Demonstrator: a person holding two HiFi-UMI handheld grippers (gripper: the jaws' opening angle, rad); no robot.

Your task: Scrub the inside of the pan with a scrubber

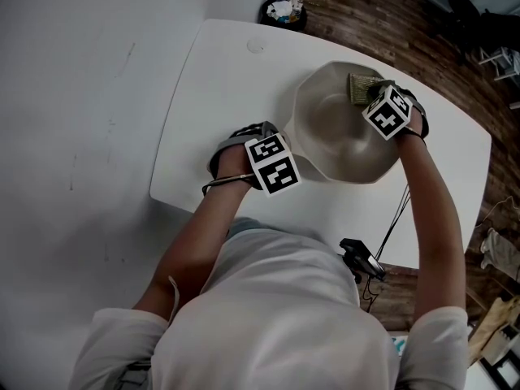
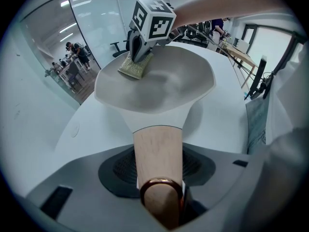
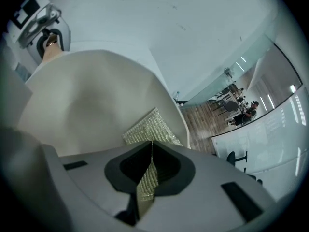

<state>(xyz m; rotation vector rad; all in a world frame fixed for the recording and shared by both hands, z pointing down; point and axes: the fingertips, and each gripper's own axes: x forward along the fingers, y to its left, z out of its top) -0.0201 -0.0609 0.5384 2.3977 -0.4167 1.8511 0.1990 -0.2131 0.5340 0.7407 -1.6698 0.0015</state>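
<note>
Centrally, I am clamping the pan's handle with the left gripper and the scrubber with the right gripper; a dark bin is sitting beyond the table.

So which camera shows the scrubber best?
The left gripper view: the scrubber shows nearly whole against the pan's wall. The head view catches only part beside the marker cube; the right gripper view has its jaws covering half.
</note>
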